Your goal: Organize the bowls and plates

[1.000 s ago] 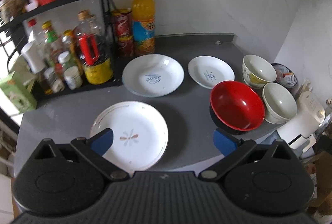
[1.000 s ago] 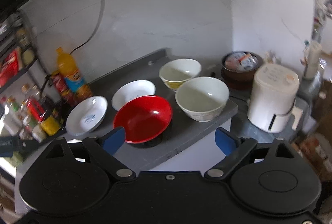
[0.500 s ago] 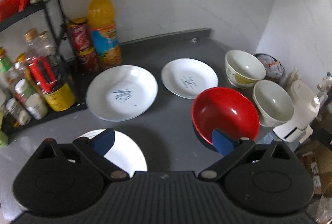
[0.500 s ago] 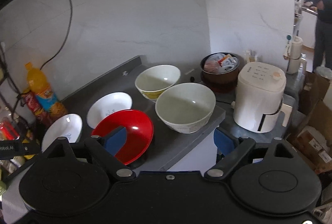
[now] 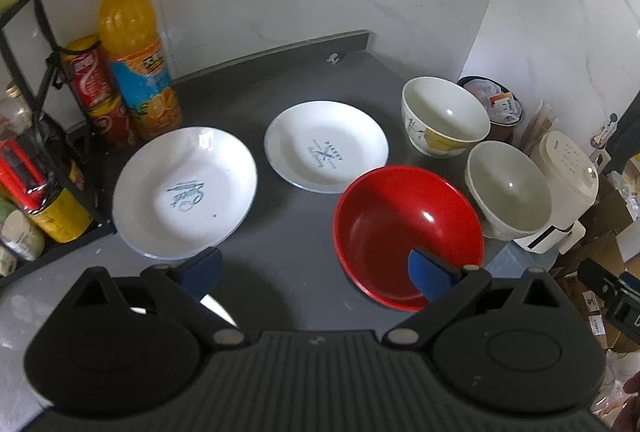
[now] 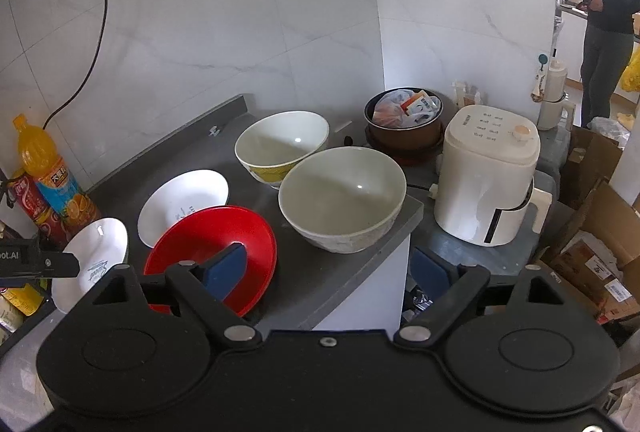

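Left gripper (image 5: 314,270) wide open, empty, above counter (image 5: 280,264); red bowl (image 5: 400,228) at its 2 o'clock. Right gripper (image 6: 326,266) wide open, empty; white bowl (image 6: 342,200) at 12 o'clock

Crowded corner around the red bowl (image 5: 408,232)

Bare counter (image 5: 288,252) lies left of the red bowl, toward the "Sweet" plate (image 5: 184,192). Behind it sits the bakery plate (image 5: 326,150); to its right, two pale bowls (image 6: 342,198) stand close together, with the white appliance (image 6: 486,172) beyond them.
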`<control>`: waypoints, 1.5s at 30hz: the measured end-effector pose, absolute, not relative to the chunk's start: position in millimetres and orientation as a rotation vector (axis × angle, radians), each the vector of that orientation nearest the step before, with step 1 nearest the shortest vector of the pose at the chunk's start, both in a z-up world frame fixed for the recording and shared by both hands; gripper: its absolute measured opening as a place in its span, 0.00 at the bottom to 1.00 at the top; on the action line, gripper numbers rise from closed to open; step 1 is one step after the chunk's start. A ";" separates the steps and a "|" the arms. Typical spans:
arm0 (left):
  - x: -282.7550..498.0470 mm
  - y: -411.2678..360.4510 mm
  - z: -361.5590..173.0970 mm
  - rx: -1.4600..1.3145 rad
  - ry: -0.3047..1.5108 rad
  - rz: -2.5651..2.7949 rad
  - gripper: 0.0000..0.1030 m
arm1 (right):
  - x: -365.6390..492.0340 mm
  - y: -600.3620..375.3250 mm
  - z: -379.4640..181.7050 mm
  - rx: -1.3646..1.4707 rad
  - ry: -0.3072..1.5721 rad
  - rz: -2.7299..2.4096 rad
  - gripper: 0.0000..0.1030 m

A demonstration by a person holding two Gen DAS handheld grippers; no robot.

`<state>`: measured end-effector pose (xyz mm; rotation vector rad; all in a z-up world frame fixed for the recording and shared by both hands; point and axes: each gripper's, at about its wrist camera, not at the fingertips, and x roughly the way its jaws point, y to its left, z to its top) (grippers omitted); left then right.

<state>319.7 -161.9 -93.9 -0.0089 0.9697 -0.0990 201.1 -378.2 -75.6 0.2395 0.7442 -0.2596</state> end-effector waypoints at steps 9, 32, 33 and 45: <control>353.1 -185.5 -101.3 -0.036 0.985 -0.117 0.86 | 235.4 -400.6 -95.3 0.266 0.780 -0.238 0.71; 432.4 -261.6 -154.1 -0.043 1.023 -0.248 0.62 | 291.3 -460.9 -161.5 0.476 0.919 -0.261 0.32; 434.1 -263.7 -155.2 -0.037 1.020 -0.252 0.62 | 293.0 -462.0 -162.1 0.477 0.925 -0.264 0.31; 457.0 -300.6 -171.4 0.017 1.033 -0.321 0.57 | 309.1 -471.7 -169.7 0.475 0.981 -0.266 0.22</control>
